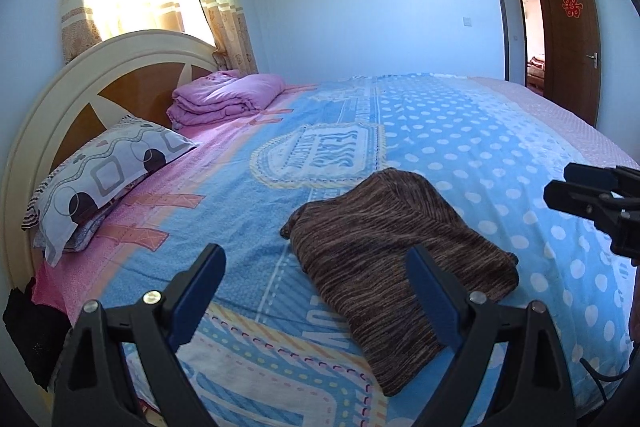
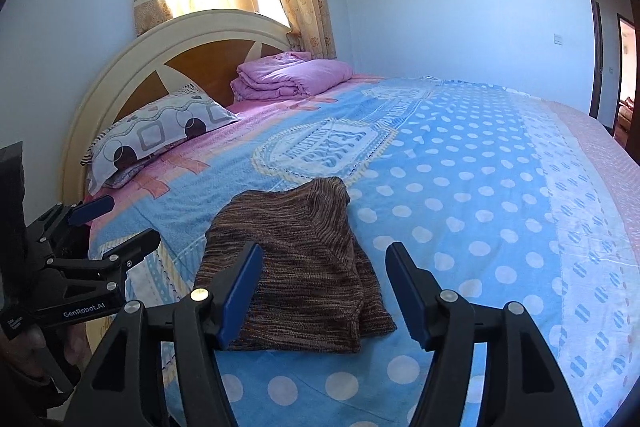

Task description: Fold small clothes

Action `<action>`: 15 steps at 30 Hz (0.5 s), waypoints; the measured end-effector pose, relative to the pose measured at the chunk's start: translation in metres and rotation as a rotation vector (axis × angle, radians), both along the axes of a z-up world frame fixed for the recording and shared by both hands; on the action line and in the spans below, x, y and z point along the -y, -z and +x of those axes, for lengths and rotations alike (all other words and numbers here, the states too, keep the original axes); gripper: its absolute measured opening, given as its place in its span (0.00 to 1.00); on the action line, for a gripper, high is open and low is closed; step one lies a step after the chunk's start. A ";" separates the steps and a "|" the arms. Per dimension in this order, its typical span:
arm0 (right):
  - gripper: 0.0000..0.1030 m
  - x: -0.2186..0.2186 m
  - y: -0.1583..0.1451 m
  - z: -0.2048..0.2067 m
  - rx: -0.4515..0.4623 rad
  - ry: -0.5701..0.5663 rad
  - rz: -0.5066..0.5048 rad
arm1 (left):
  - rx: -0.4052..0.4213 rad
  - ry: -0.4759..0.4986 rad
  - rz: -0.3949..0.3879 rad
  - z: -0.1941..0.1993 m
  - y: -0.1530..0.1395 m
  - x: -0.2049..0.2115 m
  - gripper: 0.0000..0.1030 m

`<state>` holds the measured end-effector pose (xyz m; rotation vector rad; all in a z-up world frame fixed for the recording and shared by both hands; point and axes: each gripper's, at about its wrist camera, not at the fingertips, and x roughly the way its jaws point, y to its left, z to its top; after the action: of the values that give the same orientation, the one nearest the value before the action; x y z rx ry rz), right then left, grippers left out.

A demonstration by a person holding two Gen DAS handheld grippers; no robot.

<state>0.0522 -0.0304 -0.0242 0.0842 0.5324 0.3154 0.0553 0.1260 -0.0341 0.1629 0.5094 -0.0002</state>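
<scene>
A brown striped knit garment [image 1: 396,255] lies folded in a compact bundle on the blue bedspread [image 1: 460,147]. It also shows in the right wrist view [image 2: 296,267]. My left gripper [image 1: 316,267] is open and empty, held just above the bundle's near left side. My right gripper [image 2: 324,267] is open and empty, hovering over the bundle's near edge. Each gripper also shows in the other's view: the right one [image 1: 576,183] at the right edge, the left one [image 2: 120,223] at the left edge.
A patterned pillow [image 1: 104,179] and a folded pink quilt [image 1: 228,99] lie by the headboard [image 1: 52,115]. A dark cloth [image 1: 32,331] hangs at the bed's near left corner. An open brown door [image 1: 568,35] stands at the far right.
</scene>
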 end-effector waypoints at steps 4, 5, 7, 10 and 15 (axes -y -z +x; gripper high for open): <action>0.64 0.000 -0.001 -0.001 0.002 0.001 0.001 | -0.003 -0.002 -0.001 0.001 0.001 0.000 0.93; 0.64 0.000 0.000 -0.001 0.001 0.001 0.002 | -0.005 -0.003 -0.001 0.002 0.001 0.000 0.93; 0.64 0.001 -0.001 -0.002 0.000 -0.001 0.009 | -0.009 -0.006 0.000 0.002 0.003 0.000 0.93; 0.64 0.002 -0.004 -0.004 0.010 0.001 0.013 | -0.014 -0.008 -0.003 0.002 0.004 -0.001 0.93; 0.64 0.004 -0.006 -0.006 0.019 0.002 0.021 | -0.017 -0.009 -0.004 0.003 0.005 -0.001 0.93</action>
<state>0.0467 -0.0344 -0.0178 0.1021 0.5103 0.3194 0.0580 0.1271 -0.0390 0.1564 0.5266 0.0066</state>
